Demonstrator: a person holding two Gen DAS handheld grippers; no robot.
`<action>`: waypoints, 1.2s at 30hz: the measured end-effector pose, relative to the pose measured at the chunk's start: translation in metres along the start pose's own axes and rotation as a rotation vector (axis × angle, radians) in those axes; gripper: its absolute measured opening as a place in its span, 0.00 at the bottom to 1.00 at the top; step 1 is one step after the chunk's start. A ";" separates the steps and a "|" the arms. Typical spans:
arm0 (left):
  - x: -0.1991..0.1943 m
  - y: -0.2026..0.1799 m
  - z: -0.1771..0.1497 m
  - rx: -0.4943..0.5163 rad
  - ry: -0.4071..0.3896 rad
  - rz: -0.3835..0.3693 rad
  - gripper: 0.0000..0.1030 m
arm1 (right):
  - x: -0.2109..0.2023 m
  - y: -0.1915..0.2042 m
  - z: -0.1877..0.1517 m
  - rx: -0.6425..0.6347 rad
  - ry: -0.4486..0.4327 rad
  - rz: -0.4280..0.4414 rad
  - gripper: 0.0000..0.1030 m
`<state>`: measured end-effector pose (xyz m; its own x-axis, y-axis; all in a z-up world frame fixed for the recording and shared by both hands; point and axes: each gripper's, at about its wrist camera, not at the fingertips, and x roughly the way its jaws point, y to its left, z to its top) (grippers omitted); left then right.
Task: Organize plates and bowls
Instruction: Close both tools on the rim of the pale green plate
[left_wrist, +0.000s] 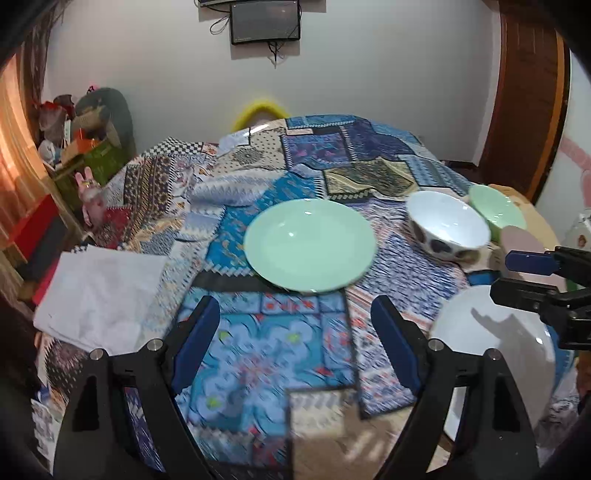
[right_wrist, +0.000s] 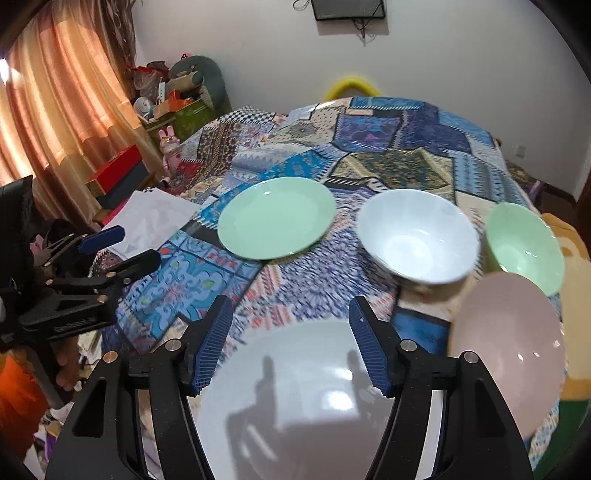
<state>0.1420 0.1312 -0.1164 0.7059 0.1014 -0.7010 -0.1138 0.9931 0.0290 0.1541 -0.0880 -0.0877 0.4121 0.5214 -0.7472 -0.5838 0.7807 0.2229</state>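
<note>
Hovering — right gripper (right_wrist: 291, 339) over white plate (right_wrist: 295, 398)

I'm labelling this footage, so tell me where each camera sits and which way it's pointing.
Left wrist: rides the left gripper, facing across the patchwork cloth to the green plate; its open jaws show, the right gripper at right.
Right wrist: rides the right gripper, above the white plate; open jaws, the left gripper at left.
Shared: green plate, white bowl, wall screen.

Black claw (right_wrist: 290, 321) frames – ribbed blue pads (right_wrist: 214, 343), silver screws.
</note>
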 end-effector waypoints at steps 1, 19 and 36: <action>0.003 0.003 0.001 0.002 0.000 0.001 0.82 | 0.005 0.002 0.004 0.001 0.007 0.011 0.60; 0.103 0.070 0.022 -0.114 0.120 -0.040 0.82 | 0.105 -0.003 0.089 -0.065 0.080 -0.085 0.59; 0.164 0.079 0.018 -0.165 0.284 -0.154 0.43 | 0.197 -0.037 0.118 -0.025 0.300 -0.099 0.41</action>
<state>0.2612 0.2271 -0.2167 0.5040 -0.0924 -0.8588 -0.1484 0.9702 -0.1915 0.3398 0.0262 -0.1689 0.2454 0.3155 -0.9167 -0.5699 0.8118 0.1268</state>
